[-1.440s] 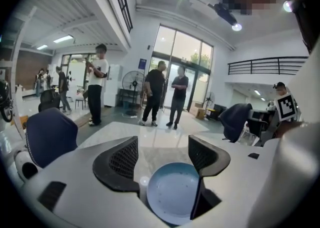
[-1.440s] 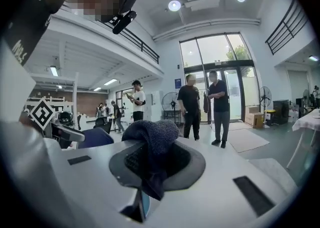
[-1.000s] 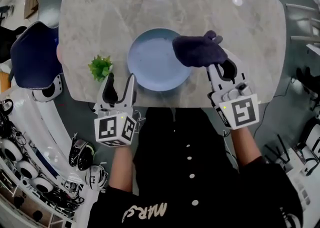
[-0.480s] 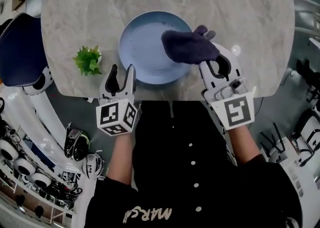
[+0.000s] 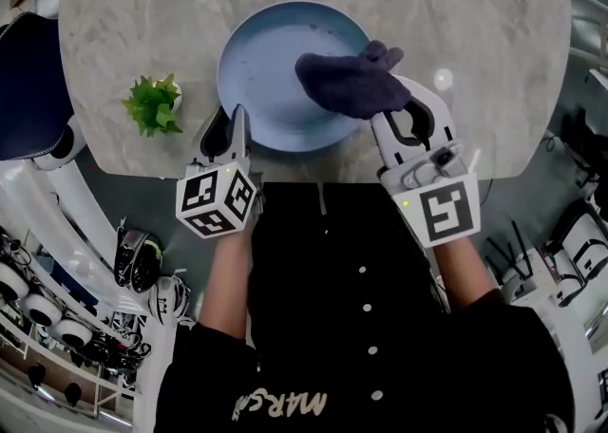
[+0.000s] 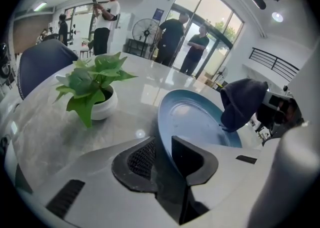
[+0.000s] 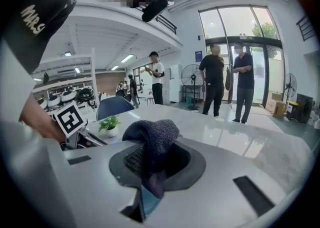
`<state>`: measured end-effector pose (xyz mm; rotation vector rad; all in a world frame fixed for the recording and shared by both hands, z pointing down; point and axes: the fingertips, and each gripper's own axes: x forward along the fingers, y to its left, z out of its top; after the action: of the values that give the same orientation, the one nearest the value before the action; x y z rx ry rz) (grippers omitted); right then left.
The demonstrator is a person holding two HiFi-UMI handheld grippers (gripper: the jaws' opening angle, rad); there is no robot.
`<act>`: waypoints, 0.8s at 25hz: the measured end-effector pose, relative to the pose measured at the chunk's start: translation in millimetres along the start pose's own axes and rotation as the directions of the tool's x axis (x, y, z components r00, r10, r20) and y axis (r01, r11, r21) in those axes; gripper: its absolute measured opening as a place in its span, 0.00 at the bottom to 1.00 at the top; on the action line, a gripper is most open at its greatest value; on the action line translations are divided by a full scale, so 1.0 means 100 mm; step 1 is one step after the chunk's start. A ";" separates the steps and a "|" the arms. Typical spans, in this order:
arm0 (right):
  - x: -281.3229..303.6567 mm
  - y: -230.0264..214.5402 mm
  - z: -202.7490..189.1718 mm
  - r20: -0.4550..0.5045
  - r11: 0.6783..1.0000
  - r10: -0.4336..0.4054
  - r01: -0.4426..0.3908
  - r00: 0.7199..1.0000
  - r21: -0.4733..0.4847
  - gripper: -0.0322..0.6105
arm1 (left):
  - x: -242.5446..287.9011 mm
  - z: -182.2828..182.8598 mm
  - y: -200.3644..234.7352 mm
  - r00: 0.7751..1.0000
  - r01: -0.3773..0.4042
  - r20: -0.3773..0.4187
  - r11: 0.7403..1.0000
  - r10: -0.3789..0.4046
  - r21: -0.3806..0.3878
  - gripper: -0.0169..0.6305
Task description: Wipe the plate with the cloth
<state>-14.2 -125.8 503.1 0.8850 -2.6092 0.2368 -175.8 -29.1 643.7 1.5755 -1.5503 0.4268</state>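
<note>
A pale blue plate (image 5: 261, 70) lies on the marble table (image 5: 142, 23) near its front edge. My left gripper (image 5: 228, 122) sits at the plate's near-left rim. In the left gripper view the plate (image 6: 200, 119) has its rim running down between the jaws of the left gripper (image 6: 162, 147), which are closing on it with both pads at the rim. My right gripper (image 5: 404, 110) is shut on a dark blue cloth (image 5: 351, 84), which drapes over the plate's right side. The cloth (image 7: 152, 139) bunches between the pads of the right gripper (image 7: 155, 164).
A small green plant in a white pot (image 5: 152, 103) stands on the table left of the plate. A dark blue chair (image 5: 28, 89) is at the table's left edge. People stand far off by the glass doors (image 6: 185, 37).
Both grippers came down towards the table. The left one moved onto the plate's near rim and its jaws narrowed round it. The cloth sank onto the plate's right side.
</note>
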 end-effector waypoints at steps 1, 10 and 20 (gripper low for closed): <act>0.02 0.01 0.00 -0.001 1.000 0.005 -0.005 1.000 -0.003 0.10 | 0.01 0.00 -0.01 1.000 -0.003 -0.005 1.000 0.003 0.001 0.18; 0.26 0.13 0.14 -0.002 0.995 0.063 -0.063 0.998 -0.072 0.10 | 0.06 0.05 0.00 0.998 -0.070 -0.003 0.994 0.070 -0.082 0.09; 0.83 0.61 -0.04 -0.170 0.920 0.239 -0.279 0.956 -0.275 0.10 | 0.06 0.05 0.02 0.997 -0.078 -0.006 0.988 0.078 -0.133 0.09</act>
<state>-111.4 -122.7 537.7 0.4043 -2.5411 -0.0287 -178.4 -36.4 645.8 1.4160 -1.6103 0.3595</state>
